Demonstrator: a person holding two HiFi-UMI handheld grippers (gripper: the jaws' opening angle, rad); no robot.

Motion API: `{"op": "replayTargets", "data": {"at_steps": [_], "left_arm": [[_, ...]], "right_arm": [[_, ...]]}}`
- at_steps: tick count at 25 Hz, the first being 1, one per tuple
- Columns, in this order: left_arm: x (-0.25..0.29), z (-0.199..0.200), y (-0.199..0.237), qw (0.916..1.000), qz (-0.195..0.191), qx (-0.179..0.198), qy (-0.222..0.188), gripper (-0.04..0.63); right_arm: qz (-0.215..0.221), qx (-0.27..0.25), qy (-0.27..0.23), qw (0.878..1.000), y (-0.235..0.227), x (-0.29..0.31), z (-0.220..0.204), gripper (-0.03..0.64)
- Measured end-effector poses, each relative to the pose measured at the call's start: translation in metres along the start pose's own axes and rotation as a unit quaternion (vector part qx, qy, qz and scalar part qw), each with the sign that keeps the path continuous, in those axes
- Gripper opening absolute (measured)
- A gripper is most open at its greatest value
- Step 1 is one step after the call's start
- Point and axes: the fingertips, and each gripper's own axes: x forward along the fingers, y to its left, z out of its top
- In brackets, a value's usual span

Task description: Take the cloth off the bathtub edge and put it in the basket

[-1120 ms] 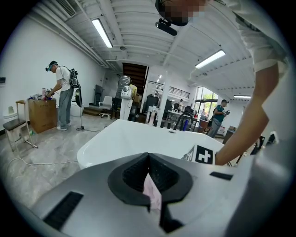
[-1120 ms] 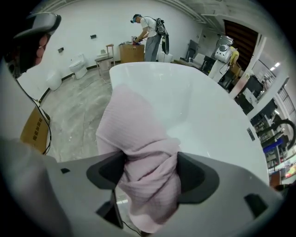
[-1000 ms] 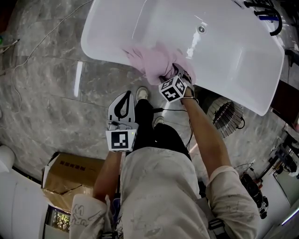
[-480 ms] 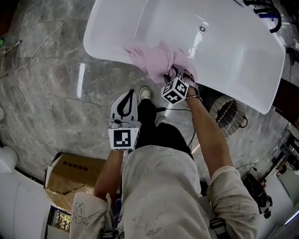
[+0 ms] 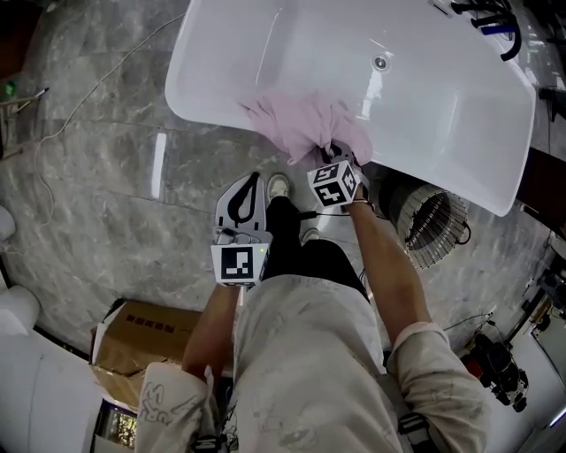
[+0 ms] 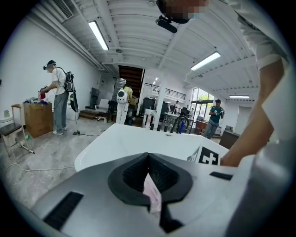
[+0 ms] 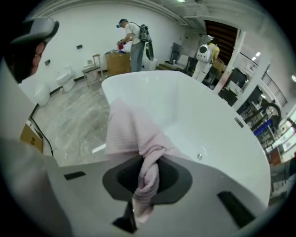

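A pale pink cloth (image 5: 299, 122) hangs over the near edge of the white bathtub (image 5: 205, 108). My right gripper (image 5: 330, 152) is at the cloth's lower right corner. Its jaws are closing, and a twisted fold of the cloth (image 7: 149, 172) is pinched between the pads. From that fold the rest of the cloth (image 7: 126, 126) spreads up onto the bathtub (image 7: 194, 106) rim. My left gripper (image 5: 248, 180) is held lower, over the floor and apart from the tub. It (image 6: 148, 163) is shut, with a small pale pink strip (image 6: 152, 196) in the seam.
A round wire basket (image 5: 431, 226) stands on the marble floor right of my right arm, under the tub's end. An open cardboard box (image 5: 146, 334) lies at the lower left. A thin cable (image 5: 84, 93) runs across the floor. Dark taps (image 5: 495, 19) sit at the tub's far end.
The right gripper's jaws have come together on the cloth and bunched its corner. The left gripper has stayed where it was.
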Motion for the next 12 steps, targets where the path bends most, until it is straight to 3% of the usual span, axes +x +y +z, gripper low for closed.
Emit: {"op": "replayTargets", "data": {"at_steps": [6, 12], "left_arm": [[-0.002, 0.014, 0.001, 1.0, -0.001, 0.003, -0.008, 0.002], [-0.005, 0.033, -0.002, 0.9997, -0.014, 0.008, -0.016, 0.002]], "right_arm": [[-0.009, 0.097, -0.024, 0.995, -0.008, -0.027, 0.005, 0.028], [-0.024, 0.124, -0.067, 0.99, -0.014, -0.074, 0.016, 0.026]]}}
